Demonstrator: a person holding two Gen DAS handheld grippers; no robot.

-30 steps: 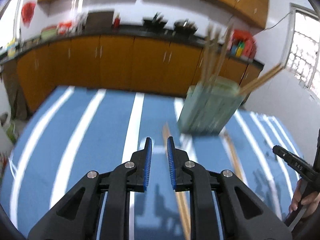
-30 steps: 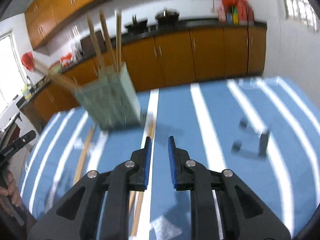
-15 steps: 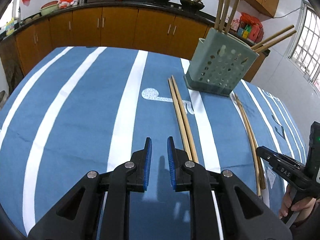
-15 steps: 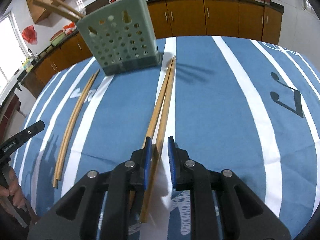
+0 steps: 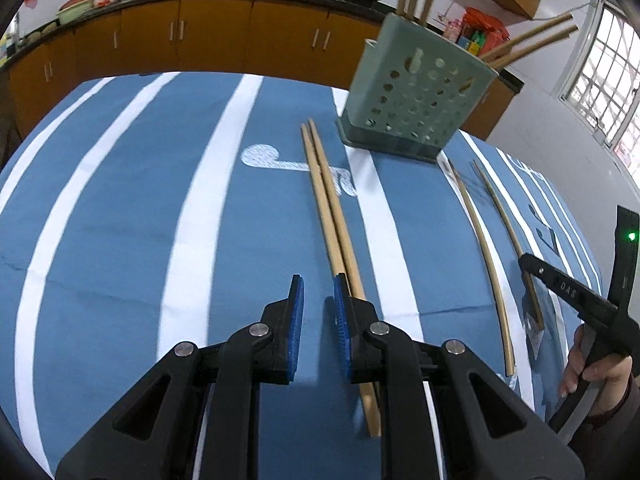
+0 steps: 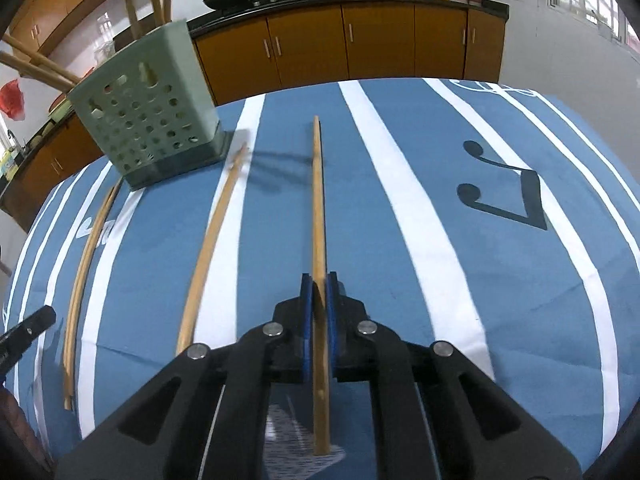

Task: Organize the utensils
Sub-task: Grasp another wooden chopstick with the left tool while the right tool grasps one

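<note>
Chopstick [image 6: 318, 216] is clenched lengthwise in the right gripper [image 6: 319, 292], aimed twelve o'clock for the holder [image 6: 148, 120]; left gripper [image 5: 318, 292] stands released.

Matt wooden chopstick [image 6: 318, 216]; matt green perforated plastic holder [image 6: 149, 110]; blue-and-white woven tablecloth [image 6: 460, 240], slightly creased; black matt plastic gripper [image 6: 319, 294] with ribbed blue pads [image 6: 305, 304].

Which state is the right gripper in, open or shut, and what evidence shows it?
Shut: the right gripper has its blue pads pressed against both sides of one chopstick, with no gap visible.
</note>
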